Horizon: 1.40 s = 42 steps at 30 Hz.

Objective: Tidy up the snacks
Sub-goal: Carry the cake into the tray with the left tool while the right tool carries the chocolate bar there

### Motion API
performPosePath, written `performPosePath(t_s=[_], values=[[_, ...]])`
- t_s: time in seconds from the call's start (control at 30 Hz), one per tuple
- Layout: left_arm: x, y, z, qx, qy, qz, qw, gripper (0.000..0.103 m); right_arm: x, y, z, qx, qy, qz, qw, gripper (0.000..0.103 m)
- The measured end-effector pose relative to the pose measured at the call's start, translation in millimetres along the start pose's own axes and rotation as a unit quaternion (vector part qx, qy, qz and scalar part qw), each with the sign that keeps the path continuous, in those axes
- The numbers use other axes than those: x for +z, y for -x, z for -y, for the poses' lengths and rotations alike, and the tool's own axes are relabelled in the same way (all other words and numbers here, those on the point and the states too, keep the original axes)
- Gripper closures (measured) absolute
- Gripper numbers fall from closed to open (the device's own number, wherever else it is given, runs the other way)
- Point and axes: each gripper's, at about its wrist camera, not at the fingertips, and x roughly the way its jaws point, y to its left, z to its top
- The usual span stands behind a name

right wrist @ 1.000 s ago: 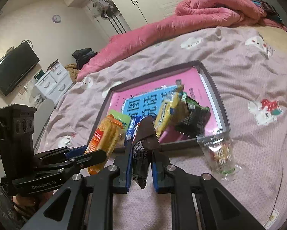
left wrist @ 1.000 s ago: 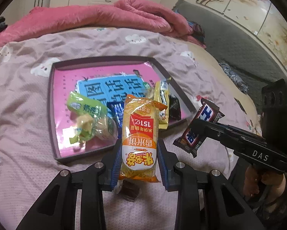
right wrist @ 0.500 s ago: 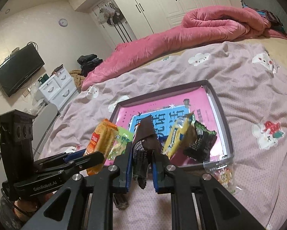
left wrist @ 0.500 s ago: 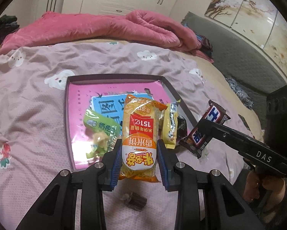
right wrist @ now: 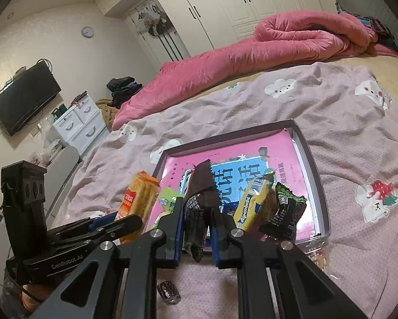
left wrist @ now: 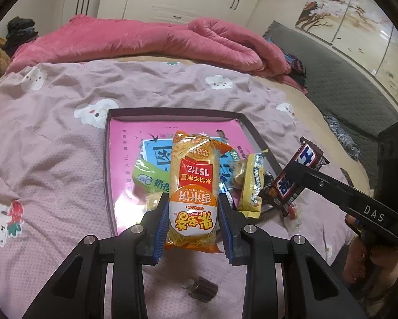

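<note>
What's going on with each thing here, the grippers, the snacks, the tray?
Left gripper: shut on the orange rice-cracker pack.
Orange rice-cracker pack: held up, off the bed.
Right gripper: shut on the dark chocolate bar.
Dark chocolate bar: held up beside the tray.
Tray: flat on the bedspread, holding several snacks.
Small dark candy: lying loose on the bedspread.

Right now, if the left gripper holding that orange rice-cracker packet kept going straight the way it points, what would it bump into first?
Probably the green snack packet lying in the dark-rimmed tray: the left gripper points down toward the tray's near end. Depth is hard to judge, so the near rim might come first.
</note>
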Motion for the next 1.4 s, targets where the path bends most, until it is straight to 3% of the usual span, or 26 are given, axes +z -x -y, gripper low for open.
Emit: performPosePath(t_s=[0.37, 0.67, 1.4], values=[[1, -26, -6, 0.004, 0.019, -0.018, 0.9997, 0.068, -1, -30, 20, -0.004, -0.031, -0.031, 0.999, 0.086], [-4, -49, -6, 0.016, 0.017, -0.035, 0.9991, 0.068, -6, -51, 31, -0.034, -0.039, -0.05, 0.997, 0.086], [7, -62, -10, 0.026, 0.031, -0.029, 0.9988, 0.067, -5, -46, 34, -0.077, -0.023, -0.035, 0.996, 0.084]])
